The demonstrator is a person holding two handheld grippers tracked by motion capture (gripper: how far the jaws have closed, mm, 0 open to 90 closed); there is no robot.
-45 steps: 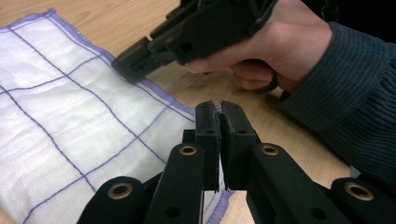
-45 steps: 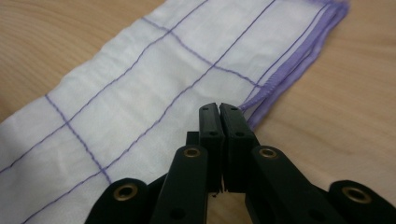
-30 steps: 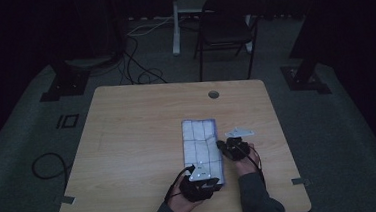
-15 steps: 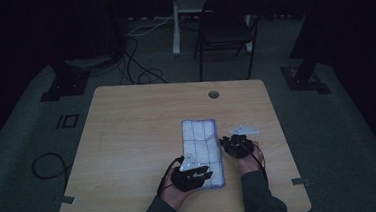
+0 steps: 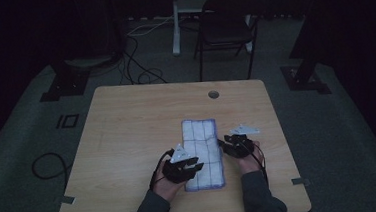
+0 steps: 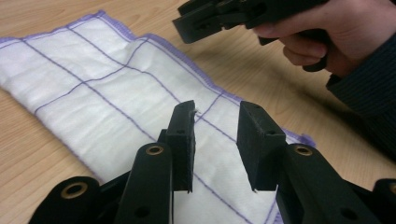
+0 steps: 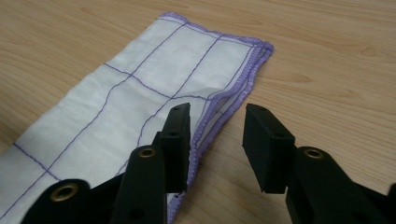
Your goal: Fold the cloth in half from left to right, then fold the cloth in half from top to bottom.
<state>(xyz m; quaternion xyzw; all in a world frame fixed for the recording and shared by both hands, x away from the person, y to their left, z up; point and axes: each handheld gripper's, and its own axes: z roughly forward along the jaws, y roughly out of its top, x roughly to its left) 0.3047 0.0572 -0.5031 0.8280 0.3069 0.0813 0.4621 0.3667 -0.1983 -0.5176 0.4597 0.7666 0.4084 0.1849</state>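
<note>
Lying folded on the table (image 5: 127, 125), white cloth (image 5: 202, 152) with purple grid. Left gripper (image 6: 215, 133) and right gripper (image 7: 217, 137) flank it, jaws just opening, nothing held.

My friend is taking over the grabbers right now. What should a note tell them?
Left tool: jaws apart, just been opening, nothing gripped; it hangs over the near end of the cloth.
Right tool: jaws apart, just been opening, nothing gripped; it straddles the cloth's purple-stitched right edge.
Cloth: lies flat on the table as a long folded strip, layers stacked along the right edge.
Done: folded into a narrow strip and let go.
Left: probably another fold, end to end, if a smaller packet is wanted.
</note>
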